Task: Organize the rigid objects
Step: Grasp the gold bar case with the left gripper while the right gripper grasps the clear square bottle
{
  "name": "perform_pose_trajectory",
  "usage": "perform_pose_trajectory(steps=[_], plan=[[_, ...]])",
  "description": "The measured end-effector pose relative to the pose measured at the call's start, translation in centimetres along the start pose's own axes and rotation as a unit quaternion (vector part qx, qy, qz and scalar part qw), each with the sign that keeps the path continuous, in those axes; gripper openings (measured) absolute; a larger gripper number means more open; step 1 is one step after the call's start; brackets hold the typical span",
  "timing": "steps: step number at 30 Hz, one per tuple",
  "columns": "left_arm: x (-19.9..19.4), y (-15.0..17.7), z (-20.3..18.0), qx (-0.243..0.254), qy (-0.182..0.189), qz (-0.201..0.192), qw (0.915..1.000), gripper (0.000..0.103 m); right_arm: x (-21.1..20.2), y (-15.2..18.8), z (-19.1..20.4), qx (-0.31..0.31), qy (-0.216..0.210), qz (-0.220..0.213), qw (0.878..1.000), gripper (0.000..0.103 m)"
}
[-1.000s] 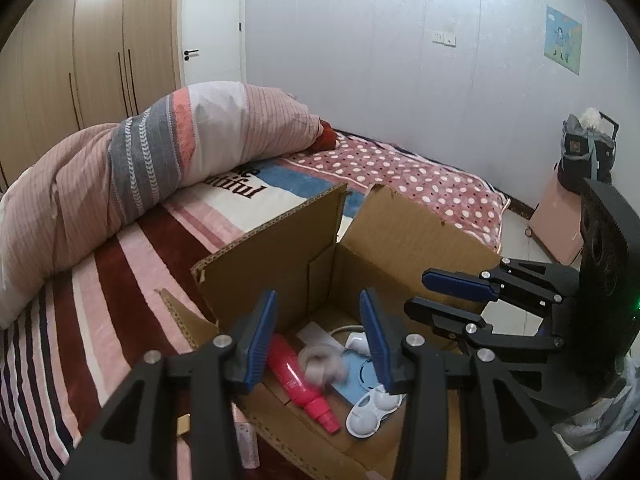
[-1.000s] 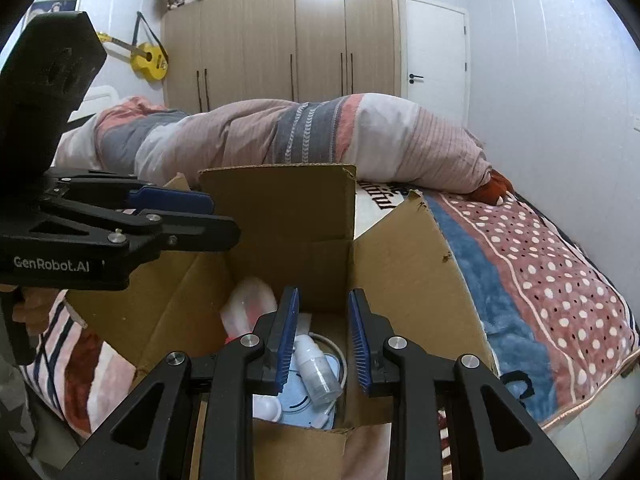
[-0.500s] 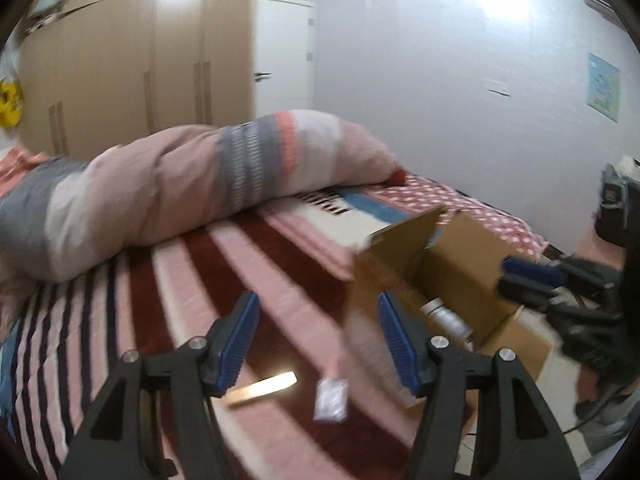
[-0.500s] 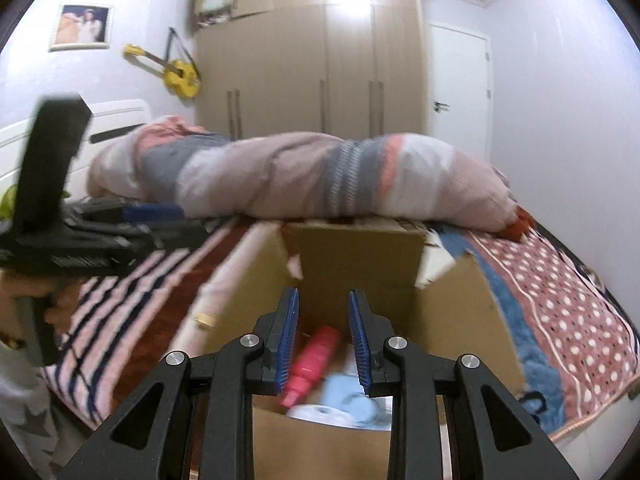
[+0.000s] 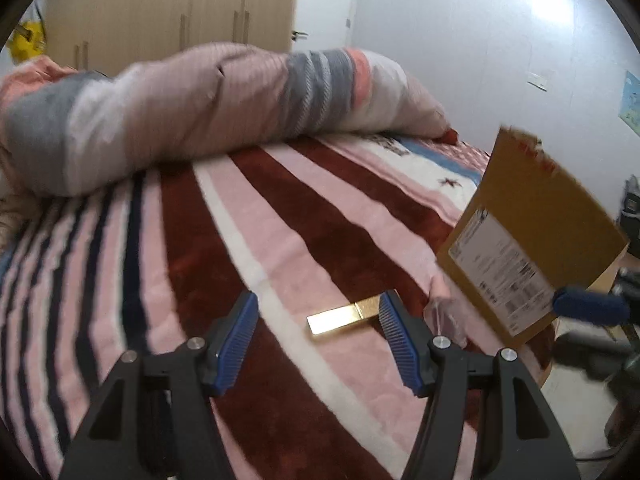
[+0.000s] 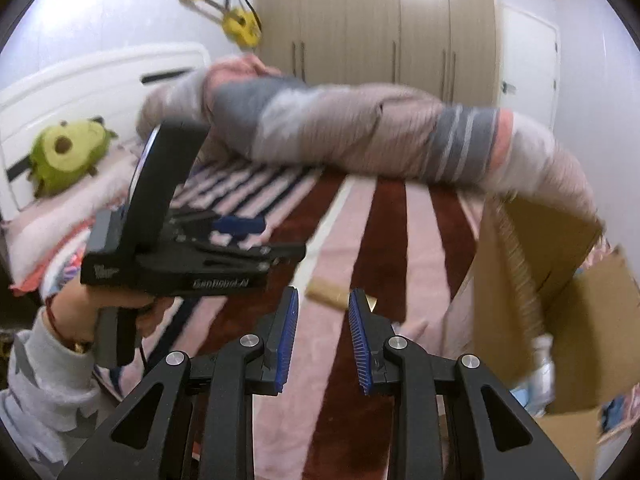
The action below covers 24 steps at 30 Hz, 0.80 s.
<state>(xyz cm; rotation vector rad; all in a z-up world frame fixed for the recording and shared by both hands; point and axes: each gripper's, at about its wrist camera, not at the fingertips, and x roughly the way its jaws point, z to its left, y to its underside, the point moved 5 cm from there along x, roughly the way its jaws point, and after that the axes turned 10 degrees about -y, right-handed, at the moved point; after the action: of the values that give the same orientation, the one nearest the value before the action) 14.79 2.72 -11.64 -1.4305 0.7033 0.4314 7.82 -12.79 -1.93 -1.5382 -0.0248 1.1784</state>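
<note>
1. The left tongs (image 5: 316,344) are wide open and hold nothing. They hang over the bed (image 5: 280,240), which has a blanket with pink, dark red and white stripes.
2. A shiny gold bar (image 5: 344,315) lies flat on the blanket, out past the tips of the left tongs and between them. One end of it is close to the right blue pad (image 5: 396,344), but I cannot tell if they touch.
3. A small clear packet (image 5: 444,316) lies on the blanket just to the right of the gold bar, near the box.
4. A brown cardboard box (image 5: 536,232) sits at the right edge of the bed. A white paper label (image 5: 500,268) is stuck on its side. Its flaps stand up.
5. The right tongs (image 6: 322,340) are partly open and hold nothing. They point at the same gold bar (image 6: 330,292), which looks blurry here.
6. In the right view, the box (image 6: 560,300) is open on the right, with a white bottle (image 6: 542,364) and something blue inside. These are blurry.
7. A big rolled-up quilt (image 5: 200,108) in pink and grey lies across the bed behind everything.
8. A green stuffed toy (image 6: 64,152) sits by the white headboard (image 6: 92,76). A yellow guitar (image 6: 236,20) hangs on the wall next to the tall wardrobe (image 6: 380,20).
9. Nothing lies between either tongs and the gold bar.
</note>
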Motion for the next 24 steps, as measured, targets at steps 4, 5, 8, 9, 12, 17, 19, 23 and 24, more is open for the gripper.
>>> perform_pose_trajectory(steps=[4, 5, 8, 9, 12, 17, 19, 23, 24], plan=[[3.2, 0.8, -0.8, 0.013, 0.031, 0.015, 0.9993, 0.060, 3.7, 3.1, -1.4, 0.037, 0.061, 0.030, 0.997, 0.033], [4.0, 0.9, -1.0, 0.015, 0.046, 0.019, 0.9987, 0.060, 4.4, 3.7, -1.9, 0.048, 0.067, 0.036, 0.996, 0.035], [6.0, 1.4, -2.1, 0.025, 0.086, 0.042, 0.9951, 0.060, 6.4, 5.6, -3.7, 0.078, 0.085, 0.058, 0.992, 0.037], [6.6, 1.6, -2.6, 0.031, 0.096, 0.050, 0.9937, 0.060, 6.8, 6.0, -4.1, 0.082, 0.091, 0.063, 0.990, 0.038], [7.2, 2.1, -3.0, 0.034, 0.111, 0.063, 0.9912, 0.058, 7.9, 6.7, -5.0, 0.085, 0.101, 0.072, 0.989, 0.041], [6.3, 3.3, -3.5, 0.059, 0.129, 0.074, 0.9872, 0.029, 8.5, 6.9, -6.0, 0.088, 0.118, 0.077, 0.986, 0.043], [6.2, 3.6, -4.0, 0.070, 0.130, 0.078, 0.9860, 0.025, 8.8, 7.0, -6.4, 0.091, 0.122, 0.080, 0.985, 0.044], [6.7, 3.0, -4.7, 0.062, 0.125, 0.075, 0.9874, 0.025, 9.4, 6.9, -6.8, 0.097, 0.122, 0.085, 0.984, 0.044], [7.1, 2.9, -4.8, 0.061, 0.122, 0.077, 0.9876, 0.026, 9.6, 6.8, -6.9, 0.100, 0.122, 0.085, 0.984, 0.044]])
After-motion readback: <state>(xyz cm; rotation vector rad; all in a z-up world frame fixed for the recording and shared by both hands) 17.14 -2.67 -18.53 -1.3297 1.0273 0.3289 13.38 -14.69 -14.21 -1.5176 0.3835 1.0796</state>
